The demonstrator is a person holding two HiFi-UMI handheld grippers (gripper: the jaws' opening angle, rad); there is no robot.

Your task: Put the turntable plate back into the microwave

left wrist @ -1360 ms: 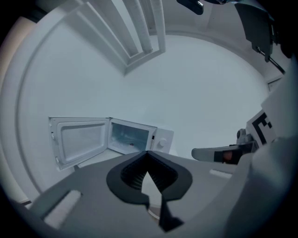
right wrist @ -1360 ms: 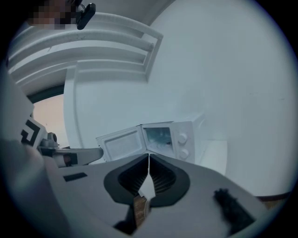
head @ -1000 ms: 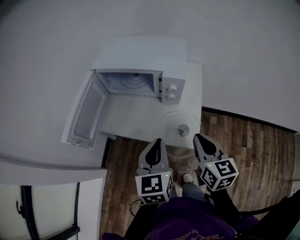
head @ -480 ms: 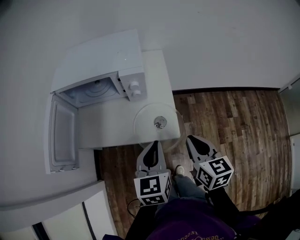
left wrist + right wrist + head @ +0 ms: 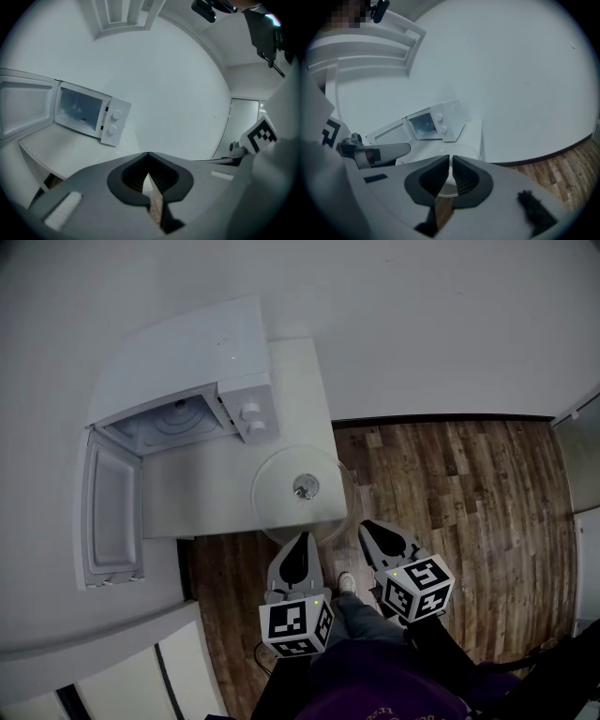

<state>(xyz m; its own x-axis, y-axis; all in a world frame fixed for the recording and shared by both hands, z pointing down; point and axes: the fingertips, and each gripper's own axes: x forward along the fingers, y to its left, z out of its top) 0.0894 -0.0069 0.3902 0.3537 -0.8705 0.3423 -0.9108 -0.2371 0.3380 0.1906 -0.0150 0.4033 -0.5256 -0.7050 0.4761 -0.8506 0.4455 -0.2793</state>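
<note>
A clear glass turntable plate [image 5: 296, 489] with a small roller hub at its middle lies on the white counter [image 5: 197, 493], at the counter's near right corner and jutting a little over the edge. The white microwave [image 5: 187, 362] stands behind it with its door [image 5: 108, 512] swung wide to the left. My left gripper [image 5: 298, 549] and right gripper [image 5: 375, 532] hover side by side just in front of the plate, over the wooden floor, both shut and holding nothing. In the right gripper view the plate [image 5: 459, 152] shows just beyond my shut jaws. The microwave [image 5: 91, 115] appears far left in the left gripper view.
The counter ends right at the plate; brown wooden floor [image 5: 459, 502] lies to the right and below. A white wall runs behind the microwave. The person's shoes and purple clothing show at the bottom. A white cabinet front [image 5: 112, 671] stands at lower left.
The view has swung, so the microwave and plate now sit further left. Both grippers have sunk a little and stay shut, close in front of the plate.
</note>
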